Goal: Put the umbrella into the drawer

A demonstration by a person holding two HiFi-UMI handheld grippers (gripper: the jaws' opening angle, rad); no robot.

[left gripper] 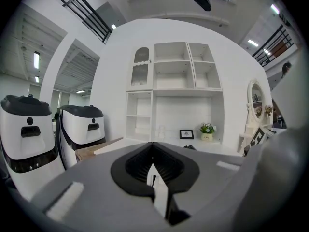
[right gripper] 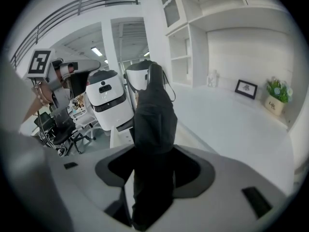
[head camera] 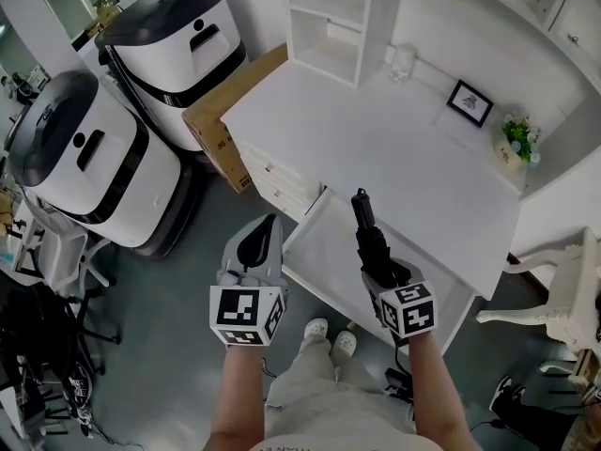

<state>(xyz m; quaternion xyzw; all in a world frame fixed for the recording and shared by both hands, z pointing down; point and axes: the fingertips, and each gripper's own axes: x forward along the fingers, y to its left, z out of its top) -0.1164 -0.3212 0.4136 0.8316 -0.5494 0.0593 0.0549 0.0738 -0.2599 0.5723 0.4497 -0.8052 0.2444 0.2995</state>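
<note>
A black folded umbrella (head camera: 362, 216) sticks forward out of my right gripper (head camera: 383, 269), which is shut on it. In the head view it hangs over the open white drawer (head camera: 324, 252) of the white desk (head camera: 394, 148). In the right gripper view the umbrella (right gripper: 154, 110) fills the gap between the jaws of the right gripper (right gripper: 153, 161) and points toward the desk top. My left gripper (head camera: 267, 224) is beside the drawer's left corner, shut with nothing in it. In the left gripper view, the left gripper (left gripper: 152, 146) has its tips together.
Two white-and-black machines (head camera: 174, 40) (head camera: 80, 153) and a cardboard box (head camera: 225, 125) stand left of the desk. A picture frame (head camera: 470, 101) and a small potted plant (head camera: 516, 141) are on its far right. A white chair (head camera: 563, 299) stands at the right.
</note>
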